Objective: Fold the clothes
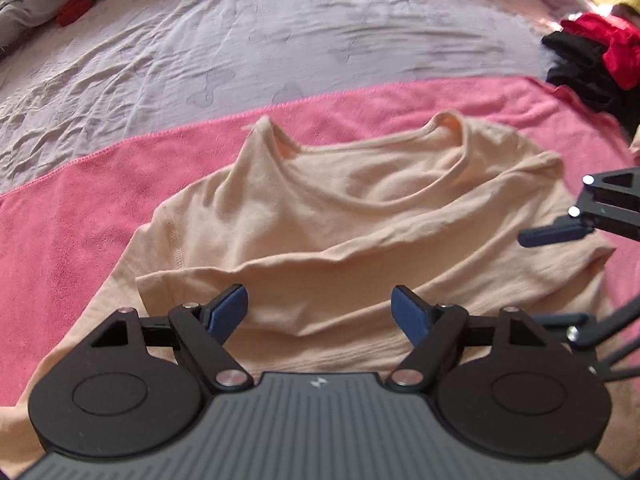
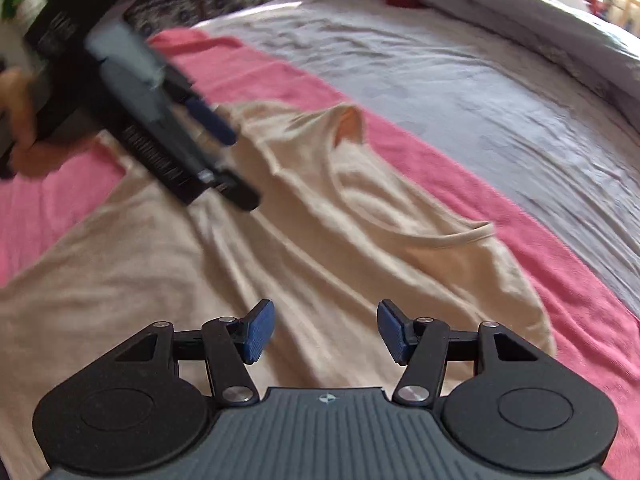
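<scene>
While both jaws gape, beige shirt point(image 1: 360, 216) seemingly lies untouched just beyond them.

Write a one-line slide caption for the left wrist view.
Open left tongs hover over a rumpled beige shirt spread on a pink towel.

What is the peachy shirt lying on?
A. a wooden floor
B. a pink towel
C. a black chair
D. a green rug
B: the beige shirt lies spread on a pink towel, which shows past its edges in both views, with a pale wrinkled sheet beyond the towel.
</scene>
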A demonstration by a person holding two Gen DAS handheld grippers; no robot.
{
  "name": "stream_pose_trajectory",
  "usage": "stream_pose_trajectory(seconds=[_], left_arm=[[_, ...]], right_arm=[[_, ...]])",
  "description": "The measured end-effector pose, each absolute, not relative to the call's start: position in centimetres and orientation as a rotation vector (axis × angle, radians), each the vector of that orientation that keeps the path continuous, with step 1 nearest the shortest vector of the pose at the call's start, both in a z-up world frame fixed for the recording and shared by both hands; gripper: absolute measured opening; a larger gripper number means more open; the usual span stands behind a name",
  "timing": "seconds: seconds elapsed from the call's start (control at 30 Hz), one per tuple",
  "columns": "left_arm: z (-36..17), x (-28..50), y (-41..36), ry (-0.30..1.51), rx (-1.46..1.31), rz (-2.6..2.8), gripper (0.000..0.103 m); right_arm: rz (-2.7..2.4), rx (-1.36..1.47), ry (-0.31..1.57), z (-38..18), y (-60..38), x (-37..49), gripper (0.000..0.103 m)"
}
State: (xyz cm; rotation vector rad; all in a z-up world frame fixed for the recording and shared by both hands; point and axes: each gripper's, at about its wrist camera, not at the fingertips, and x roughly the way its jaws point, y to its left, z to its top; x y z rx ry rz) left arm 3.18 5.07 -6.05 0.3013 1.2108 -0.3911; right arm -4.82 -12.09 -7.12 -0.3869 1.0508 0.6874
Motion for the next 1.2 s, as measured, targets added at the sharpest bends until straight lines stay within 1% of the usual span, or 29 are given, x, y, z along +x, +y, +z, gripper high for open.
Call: stream_pose_trajectory(seconds=[0.03, 0.07, 0.2, 0.23, 0.3, 0.37, 0.5, 0.57, 0.63, 0.77, 0.8, 0.93, 0.97, 1.0, 1.07, 1.2], left_arm=[[-6.6, 3.3, 5.3, 1.221, 0.306, -0.363, 0.083], [-6.7, 3.2, 5.9, 1.22, 0.281, -0.346, 0.085], [-6.6, 3.6, 7.9, 1.228, 0.253, -0.26, 0.085], [-6.3, 3.7, 8.2, 1.222, 0.283, -0.23, 0.085], [-5.6, 4.1, 8.4, 1.183, 0.38, -0.147, 0.082], [-4.6, 4.3, 8.5, 1.127, 0.437, -0.107, 0.079], [-2.6, 4.3, 8.3, 1.093, 0.291, -0.259, 0.08], [-2.7, 4.3, 7.4, 1.092, 0.29, -0.322, 0.08], [-3.1, 4.8, 6.4, 1.079, 0.318, -0.352, 0.08], [-3.4, 7.5, 6.1, 1.033, 0.356, -0.37, 0.08], [-3.5, 8.4, 6.3, 1.03, 0.355, -0.389, 0.08], [-5.3, 11.5, 6.6, 1.07, 0.387, -0.49, 0.08], [-6.0, 12.1, 6.5, 1.092, 0.401, -0.514, 0.08], [-6.6, 12.4, 6.4, 1.109, 0.418, -0.528, 0.08], [-7.7, 12.7, 6.4, 1.128, 0.449, -0.549, 0.08], [-8.0, 13.1, 6.8, 1.132, 0.42, -0.56, 0.081]], right_arm=[[0.695, -0.429, 1.087, -8.1, -12.2, -5.2, 0.057], [0.703, -0.396, 1.069, -8.4, -13.4, -5.8, 0.058], [0.68, -0.381, 1.173, -8.1, -17.6, -6.8, 0.059], [0.685, -0.409, 1.196, -7.6, -18.1, -6.9, 0.059], [0.663, -0.421, 1.195, -6.2, -18.8, -6.4, 0.059], [0.647, -0.374, 1.13, -4.6, -19.1, -5.2, 0.059], [0.619, -0.285, 0.972, -3.4, -17.4, -1.2, 0.058], [0.583, -0.402, 0.874, -4.1, -15.4, 0.1, 0.055], [0.511, -0.48, 0.828, -5.3, -14.6, 2.2, 0.055], [0.464, -0.313, 0.9, -6.1, -17.7, 6.6, 0.059], [0.46, -0.263, 0.918, -6.3, -18.8, 7.6, 0.061], [0.554, -0.178, 1.042, -7.9, -20.5, 9.6, 0.061], [0.597, -0.183, 1.069, -8.4, -20.2, 9.5, 0.059], [0.62, -0.204, 1.089, -8.7, -19.9, 9.0, 0.036], [0.597, -0.264, 1.077, -8.8, -19.4, 8.2, 0.006], [0.517, -0.279, 1.026, -8.1, -19.4, 7.6, 0.004]])
